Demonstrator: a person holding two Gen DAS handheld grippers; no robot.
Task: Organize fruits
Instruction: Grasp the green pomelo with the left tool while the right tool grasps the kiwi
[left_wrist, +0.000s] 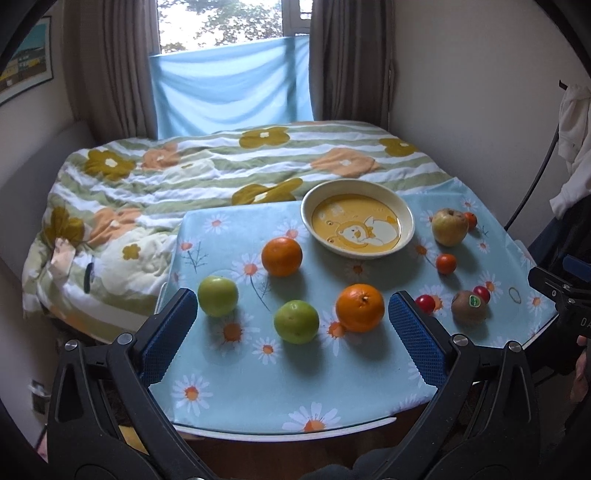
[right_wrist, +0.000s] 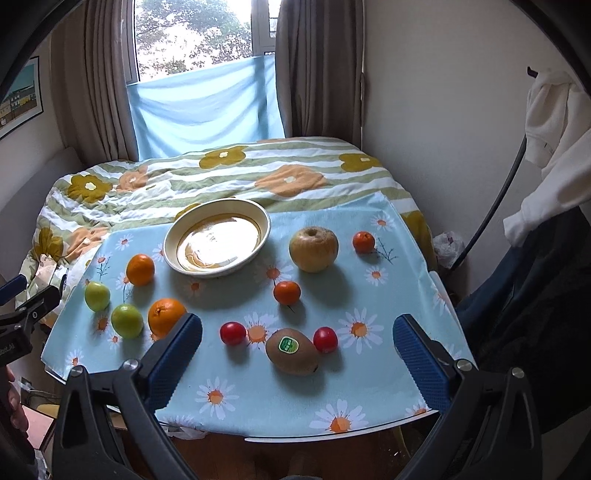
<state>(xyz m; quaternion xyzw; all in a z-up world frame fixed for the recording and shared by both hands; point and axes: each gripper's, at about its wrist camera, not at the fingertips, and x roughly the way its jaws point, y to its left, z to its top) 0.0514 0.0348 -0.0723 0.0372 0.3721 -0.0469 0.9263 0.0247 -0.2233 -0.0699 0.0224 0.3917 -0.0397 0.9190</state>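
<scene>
A cream bowl (left_wrist: 405, 213) (right_wrist: 268, 218) with a yellow inside sits empty at the back of the daisy-print table (left_wrist: 288, 391) (right_wrist: 369, 398). In front of it lie two oranges (left_wrist: 359, 307) (left_wrist: 281, 256), two green apples (left_wrist: 296, 321) (left_wrist: 217, 296), a yellowish apple (right_wrist: 313, 249), two small tangerines (right_wrist: 287, 292) (right_wrist: 364, 242), two cherry tomatoes (right_wrist: 233, 333) (right_wrist: 325, 339) and a stickered kiwi (right_wrist: 291, 351). My left gripper (left_wrist: 293, 339) is open above the front edge, nearest the green apple and the orange. My right gripper (right_wrist: 297, 354) is open with the kiwi in line between its fingers.
A bed with a flowered quilt (left_wrist: 207, 173) lies right behind the table, under a curtained window. White clothing (right_wrist: 554, 155) and dark fabric hang at the right. The table's front edge (right_wrist: 332, 437) curves just ahead of both grippers.
</scene>
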